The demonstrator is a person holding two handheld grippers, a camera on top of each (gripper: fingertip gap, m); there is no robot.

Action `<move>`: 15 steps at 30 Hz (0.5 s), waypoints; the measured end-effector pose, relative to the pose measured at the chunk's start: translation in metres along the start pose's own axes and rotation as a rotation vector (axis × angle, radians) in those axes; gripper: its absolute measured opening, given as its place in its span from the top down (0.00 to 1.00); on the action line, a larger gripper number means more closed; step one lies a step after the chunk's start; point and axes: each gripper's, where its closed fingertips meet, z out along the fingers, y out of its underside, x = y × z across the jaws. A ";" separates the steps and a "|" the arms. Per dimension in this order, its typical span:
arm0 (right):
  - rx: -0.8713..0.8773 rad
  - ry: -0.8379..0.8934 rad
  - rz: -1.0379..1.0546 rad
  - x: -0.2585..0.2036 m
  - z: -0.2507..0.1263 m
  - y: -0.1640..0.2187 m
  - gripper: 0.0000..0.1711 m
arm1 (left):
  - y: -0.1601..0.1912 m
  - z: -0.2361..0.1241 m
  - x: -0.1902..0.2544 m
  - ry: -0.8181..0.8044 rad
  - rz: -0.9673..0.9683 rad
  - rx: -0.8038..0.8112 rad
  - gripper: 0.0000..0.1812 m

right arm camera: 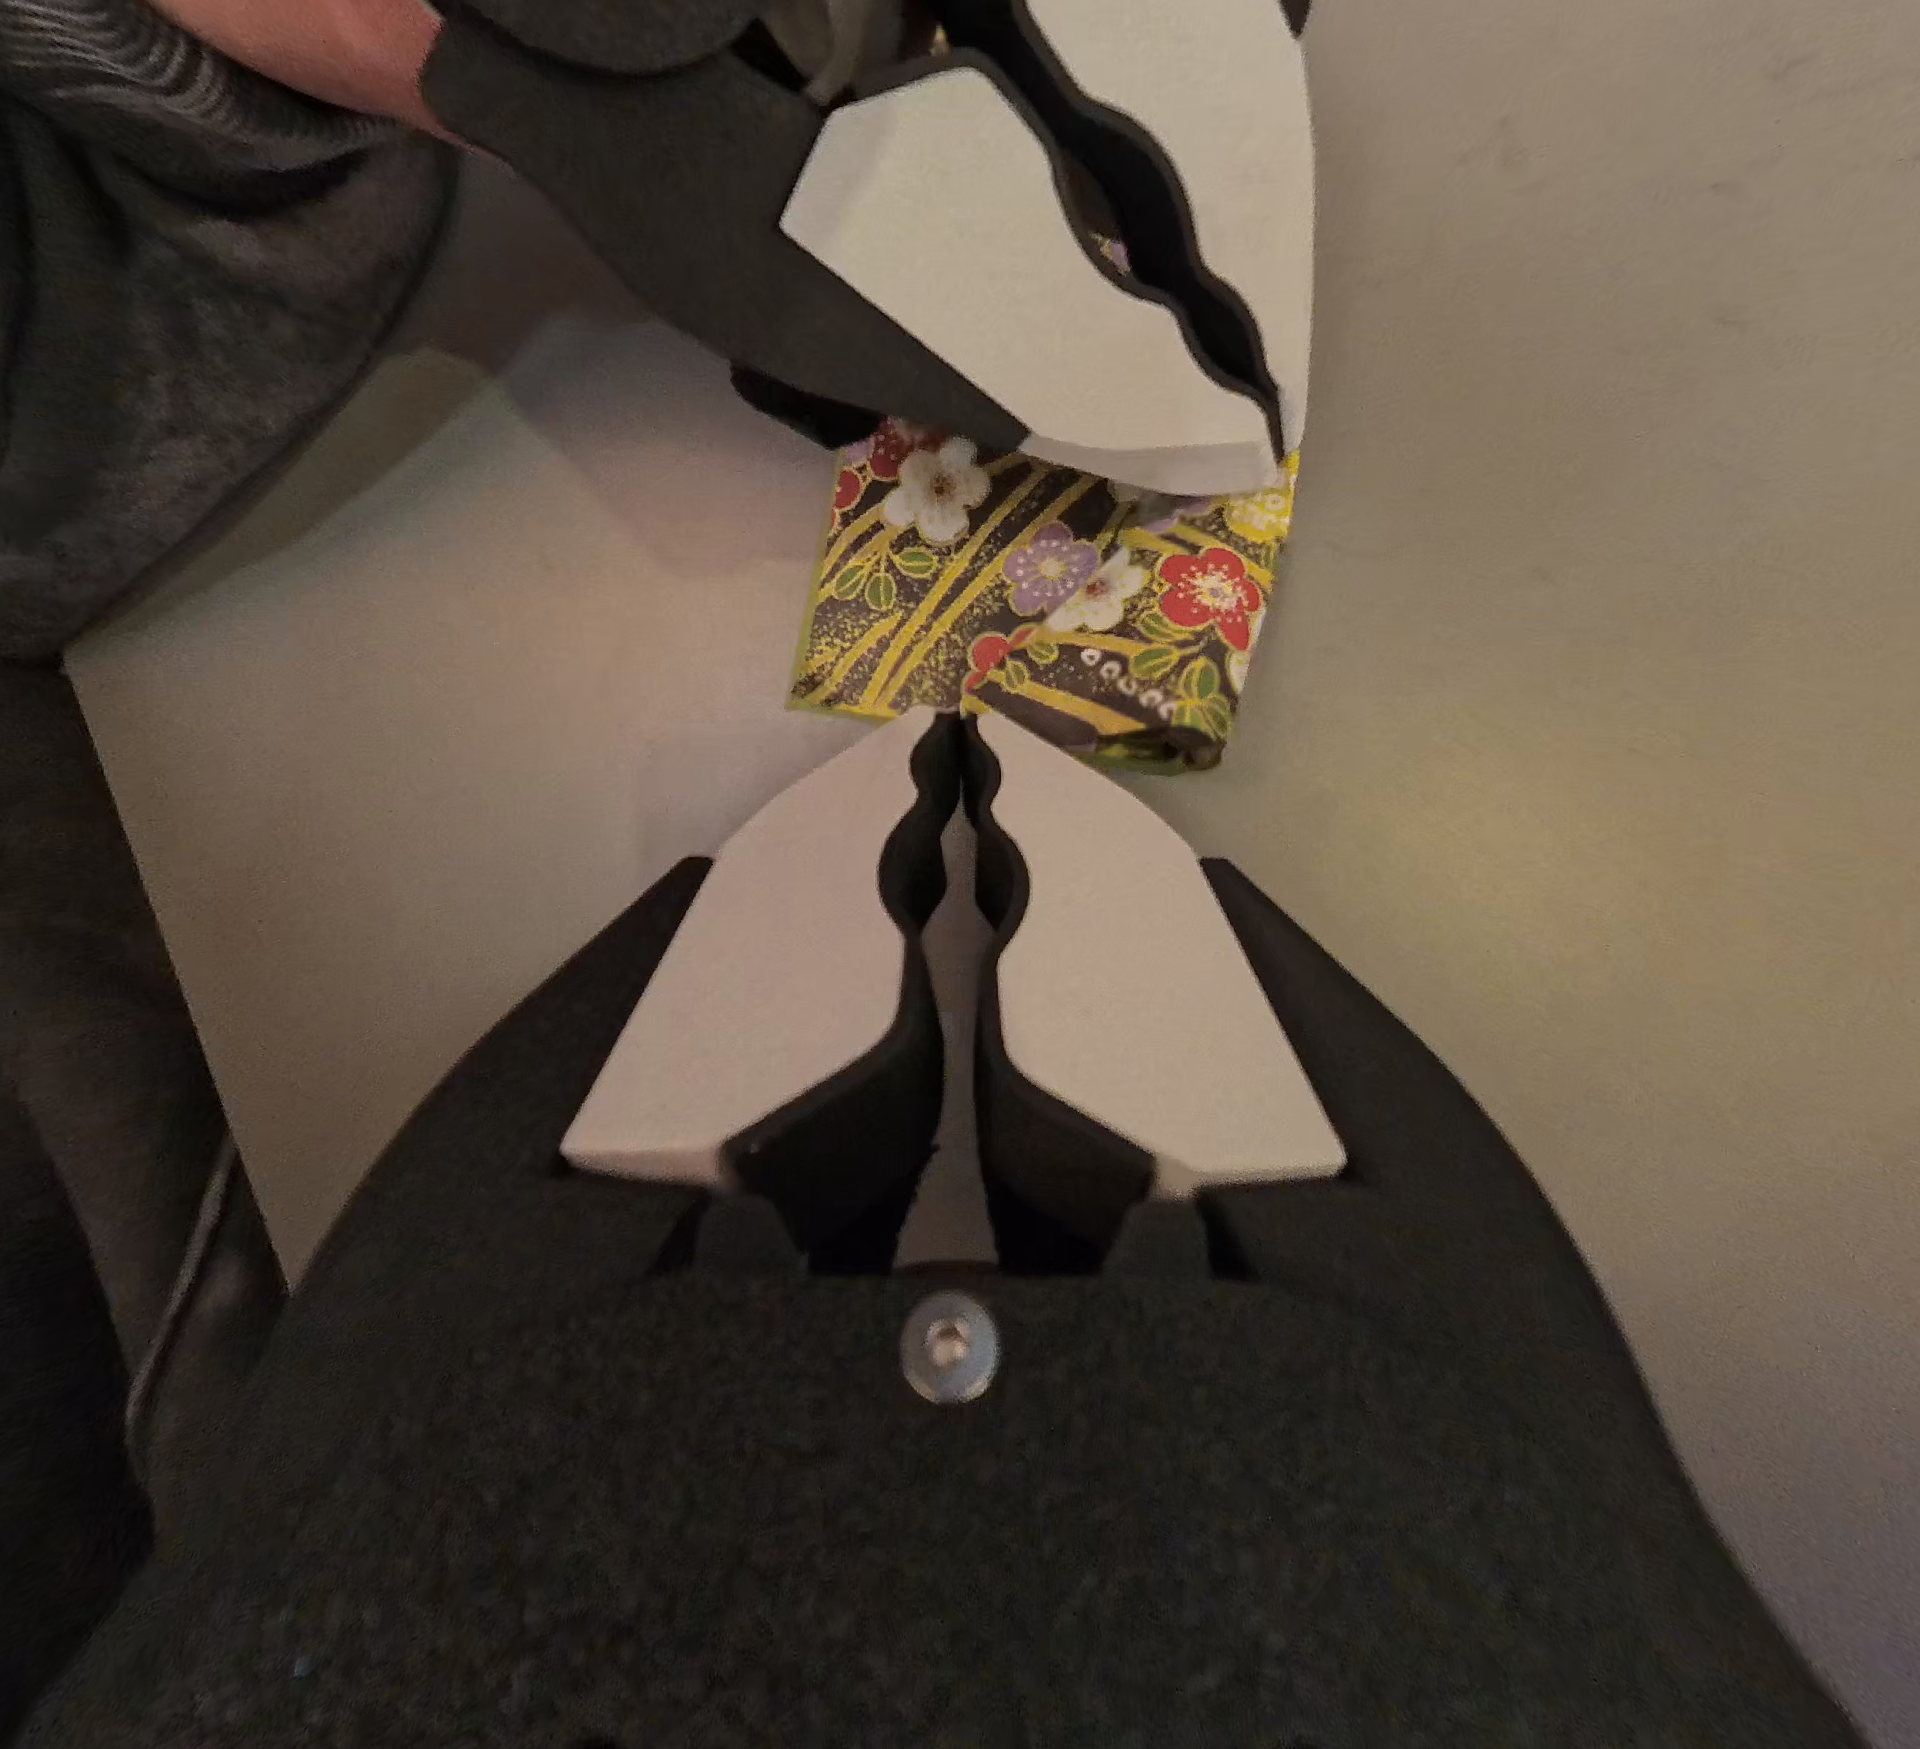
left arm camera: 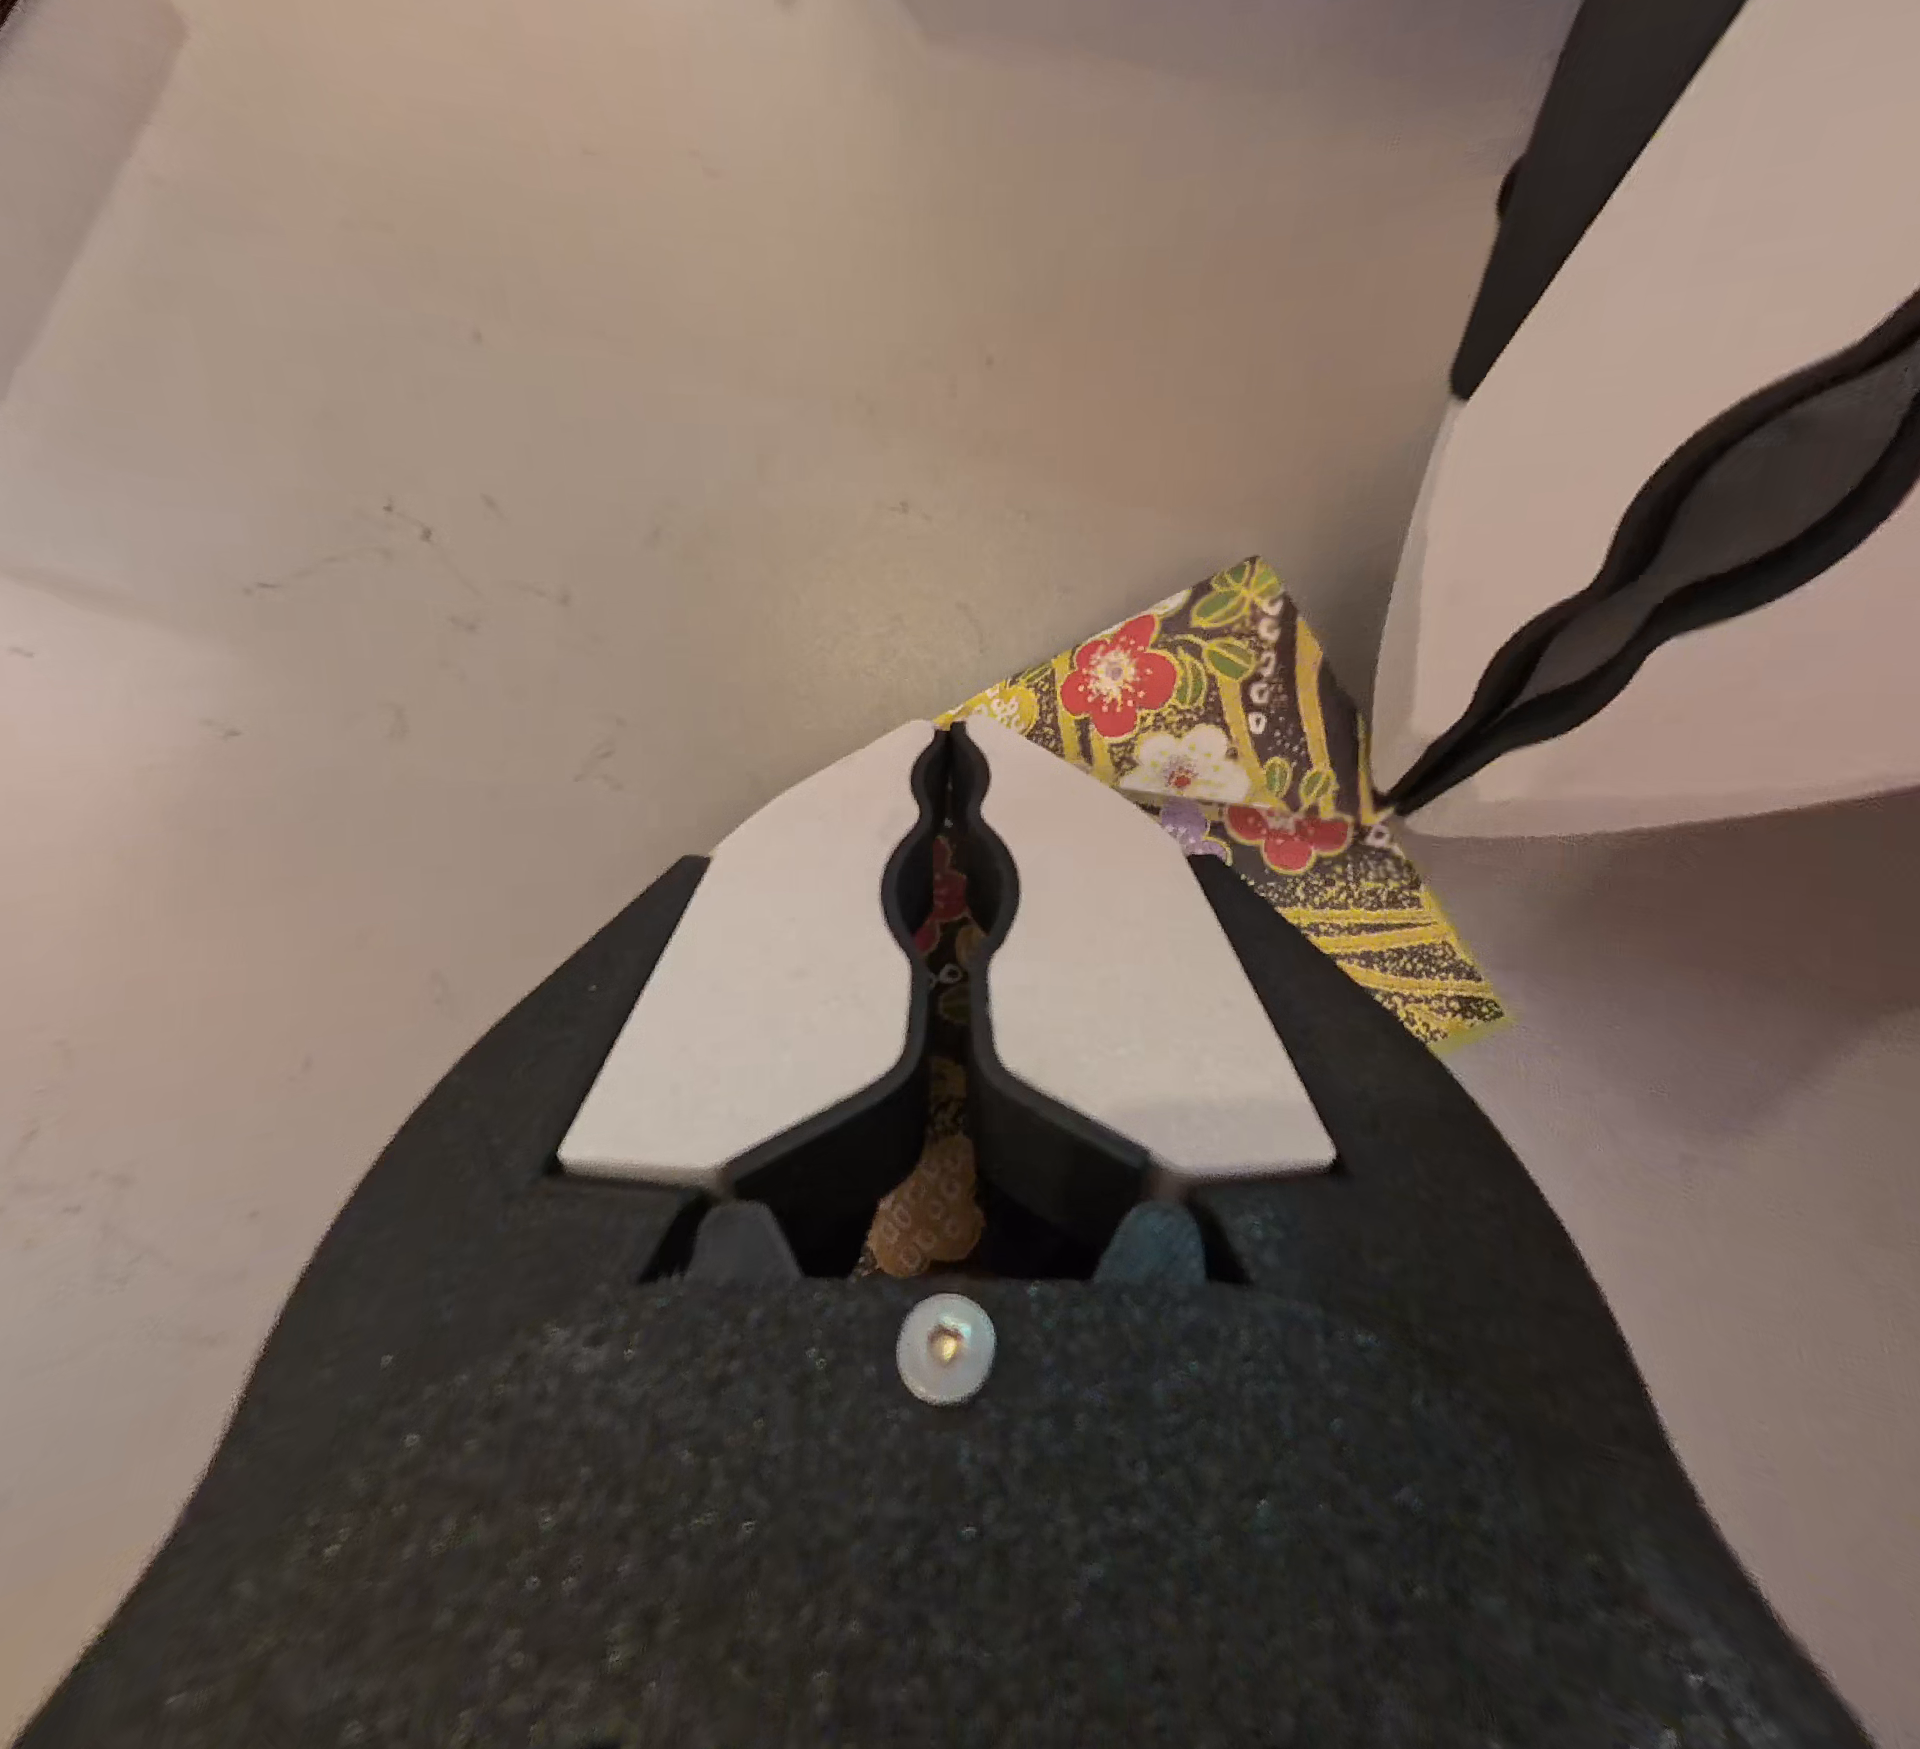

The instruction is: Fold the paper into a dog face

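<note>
Left wrist view: the left gripper point(left arm camera: 951, 743) has its jaws pressed together on the paper point(left arm camera: 1195, 712), whose flowered pattern shows in the narrow slot between the two white fingers point(left arm camera: 790, 1003) and down toward the base by the silver screw point(left arm camera: 945, 1348). The rest of the paper sticks out to the right of the tips, a folded piece in black and yellow with red, white and purple blossoms, lying on or just above the pale tabletop point(left arm camera: 520, 349). The right gripper point(left arm camera: 1397, 795) comes in from the right edge, its tips closed to a point on the paper's right corner.

In the right wrist view the right gripper point(right arm camera: 958, 738) points at the near edge of the paper point(right arm camera: 1039, 598). Its jaws meet at the tips, right where a folded flap of the paper ends, so they pinch that edge. The left gripper point(right arm camera: 1273, 442) reaches down from the top, jaws closed on the paper's far right corner. A person's sleeve point(right arm camera: 156, 297), grey, fills the left side, above the tabletop point(right arm camera: 1610, 556).

No brand, label or readable writing shows on the paper, the grippers or the tabletop; the paper bears only its printed flower and stripe design.
</note>
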 end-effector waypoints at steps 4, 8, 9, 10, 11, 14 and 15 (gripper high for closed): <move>-0.048 0.011 -0.004 0.006 0.000 0.010 1.00 | 0.000 0.000 0.000 0.006 -0.004 -0.002 1.00; -0.041 -0.018 0.007 0.002 0.003 0.010 1.00 | -0.001 0.001 0.002 0.005 -0.004 -0.011 1.00; -0.041 -0.022 0.008 0.001 0.003 0.010 1.00 | -0.001 0.001 0.002 0.003 -0.005 -0.013 1.00; -0.041 -0.030 0.011 0.000 0.003 0.010 1.00 | -0.001 0.001 0.001 -0.005 -0.007 -0.016 1.00; -0.040 -0.041 0.018 -0.002 0.004 0.010 1.00 | -0.001 0.001 0.000 -0.013 -0.010 -0.018 1.00; -0.032 -0.079 0.043 -0.005 0.004 0.010 1.00 | -0.002 0.002 -0.002 -0.020 -0.020 -0.014 1.00; -0.028 -0.083 0.047 -0.005 0.004 0.010 1.00 | -0.002 0.002 -0.002 -0.017 -0.024 -0.012 1.00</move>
